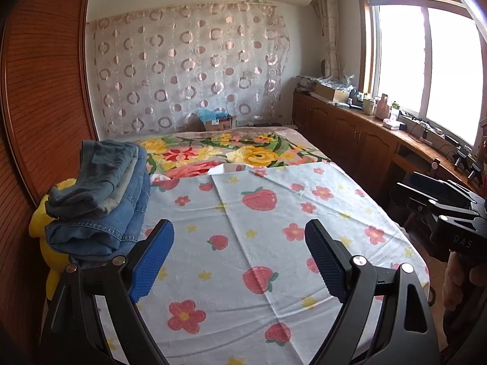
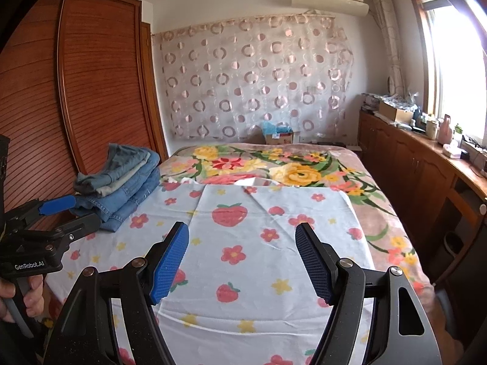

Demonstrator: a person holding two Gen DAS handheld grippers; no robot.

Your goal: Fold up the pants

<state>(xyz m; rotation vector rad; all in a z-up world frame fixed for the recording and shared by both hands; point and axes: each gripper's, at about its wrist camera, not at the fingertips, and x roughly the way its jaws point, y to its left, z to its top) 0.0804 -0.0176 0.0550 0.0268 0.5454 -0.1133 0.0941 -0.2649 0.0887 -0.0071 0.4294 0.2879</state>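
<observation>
Closest to us, our left gripper (image 1: 239, 254) hangs over the near end of the strawberry sheet (image 1: 261, 243) with its jaws spread wide and nothing between the blue pads, and our right gripper (image 2: 242, 257) does the same in its own view, released and empty. Neither one touches cloth. A little farther on, at the left edge of the bed, sits the pile of jeans (image 1: 100, 197), several pairs stacked one on another and folded into a thick bundle (the top one greyer, the lower ones a brighter blue). It rests partly on something yellow (image 1: 42, 222), perhaps a soft toy or cushion, though we cannot make out which from this angle. The pile lies just beside the left gripper and well apart from the right one. Beyond the sheet the flowered blanket (image 1: 243, 149) covers the far half of the bed, and past that stands a cardboard box (image 1: 217, 121) against the curtained wall. We judge that the folding looks done: no pants lie spread out on the sheet, every pair we can see is stacked, and nothing appears left to fold unless another pair waits out of view.
</observation>
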